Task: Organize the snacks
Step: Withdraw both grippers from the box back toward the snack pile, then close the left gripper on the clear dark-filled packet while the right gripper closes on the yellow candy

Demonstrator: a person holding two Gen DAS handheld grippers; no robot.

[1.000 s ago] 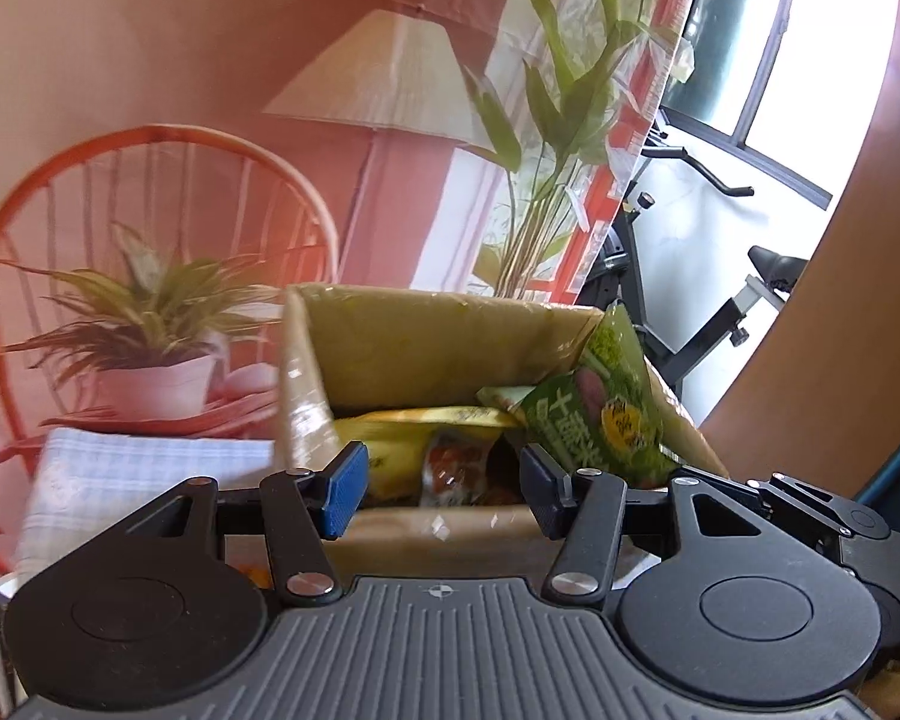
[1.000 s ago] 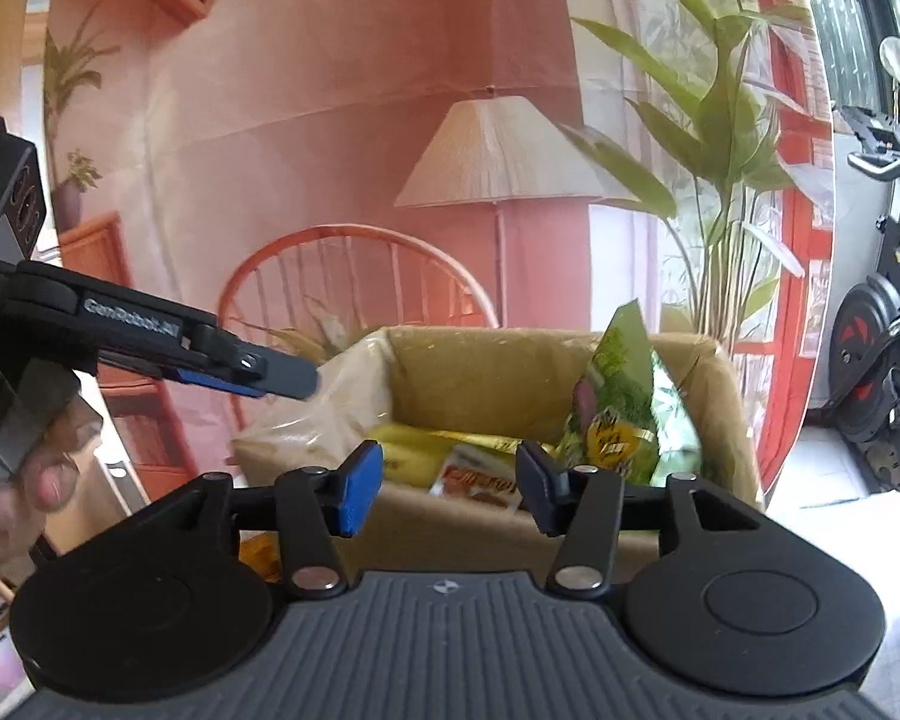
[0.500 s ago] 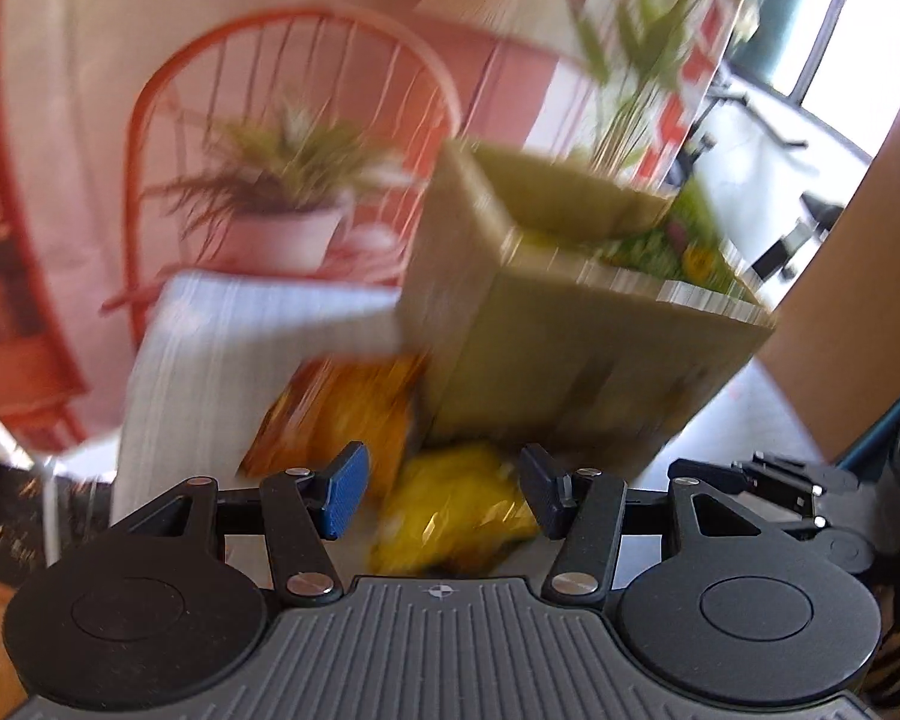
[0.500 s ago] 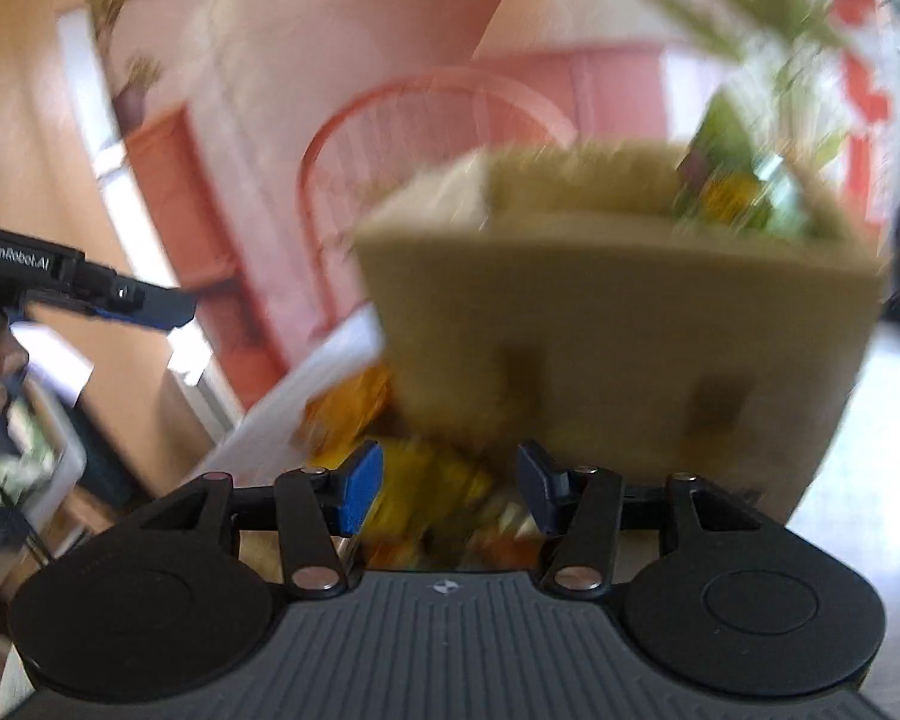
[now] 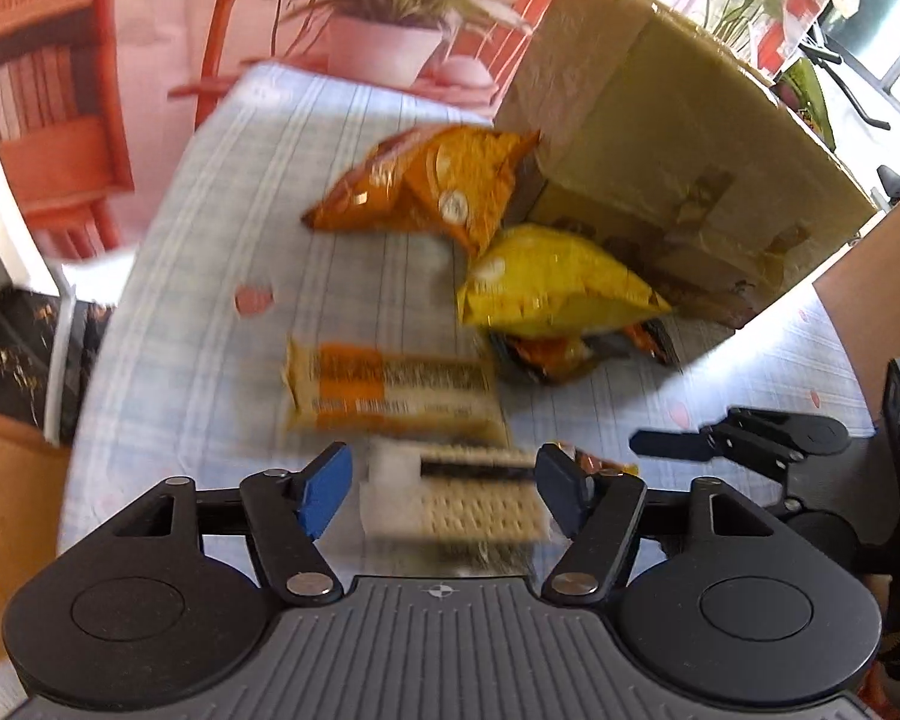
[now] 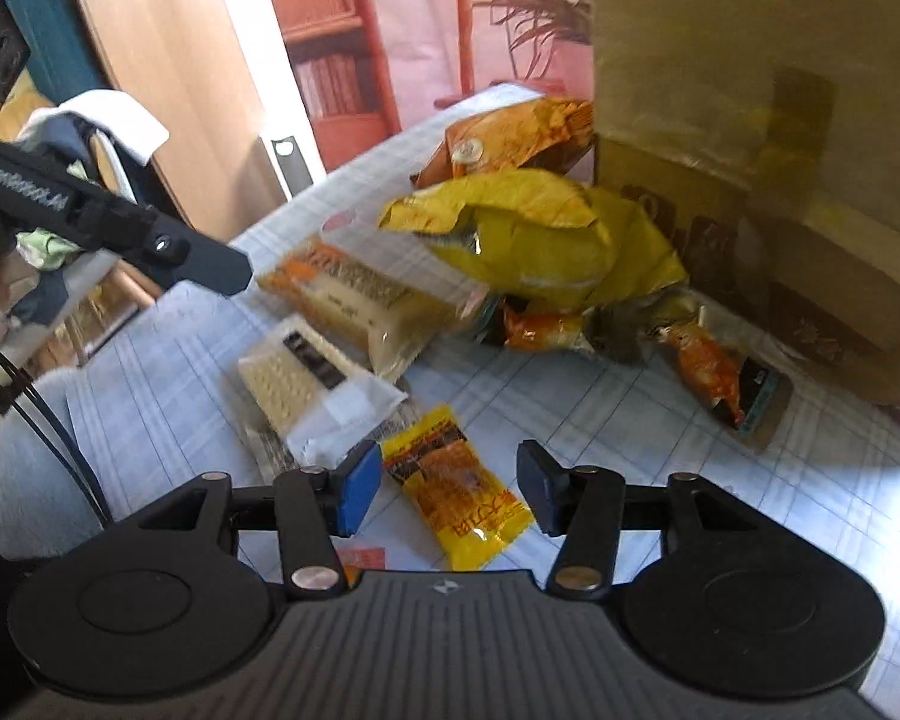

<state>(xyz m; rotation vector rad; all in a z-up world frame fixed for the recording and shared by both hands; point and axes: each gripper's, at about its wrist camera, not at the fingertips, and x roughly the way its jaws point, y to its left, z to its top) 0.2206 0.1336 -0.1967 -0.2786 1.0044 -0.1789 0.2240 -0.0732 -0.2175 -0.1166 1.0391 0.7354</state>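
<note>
Snacks lie on a checked tablecloth [image 5: 222, 276] beside a cardboard box [image 5: 678, 138]. An orange chip bag [image 5: 432, 186], a yellow bag [image 5: 546, 288], a long cracker pack [image 5: 390, 390] and a clear cracker pack [image 5: 468, 504] show in the left wrist view. My left gripper [image 5: 444, 489] is open just above the clear cracker pack. My right gripper [image 6: 450, 486] is open above a small yellow snack packet [image 6: 456, 486]. The yellow bag [image 6: 534, 240], the clear cracker pack [image 6: 306, 384] and an orange packet [image 6: 714, 378] show in the right wrist view.
The box [image 6: 780, 138] stands at the right with a green bag [image 5: 807, 90] sticking out of its top. A backdrop with a printed red chair and potted plant [image 5: 390, 12] hangs behind the table. The table edge runs along the left.
Both grippers have tilted down from looking into the box to the snacks on the table and moved closer to them. Both stay open and empty.
</note>
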